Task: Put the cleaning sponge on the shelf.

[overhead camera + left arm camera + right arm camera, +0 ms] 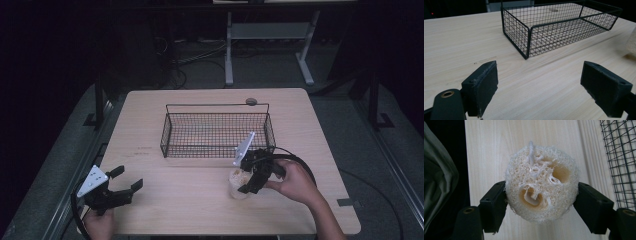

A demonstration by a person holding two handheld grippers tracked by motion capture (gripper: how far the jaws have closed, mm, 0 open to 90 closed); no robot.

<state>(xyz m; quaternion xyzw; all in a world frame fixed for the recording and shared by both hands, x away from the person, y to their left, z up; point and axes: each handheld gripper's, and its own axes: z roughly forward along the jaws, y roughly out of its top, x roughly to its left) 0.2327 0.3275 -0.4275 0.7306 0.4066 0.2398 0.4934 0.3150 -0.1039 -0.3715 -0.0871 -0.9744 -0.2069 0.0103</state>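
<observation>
Fingers (494,205) of the right gripper (256,172) press on both sides of a round, pale loofah sponge (541,182) and hold it tight. The sponge is full of holes and looks fuzzy. It sits low over the wooden table (200,205), just in front of the black wire basket (216,131), near the basket's right corner. A hand (295,181) holds this gripper from the right side. The left gripper (125,185) is far off by the table's near left edge. Its fingers (482,85) are spread wide apart with nothing between them, pointing toward the basket.
</observation>
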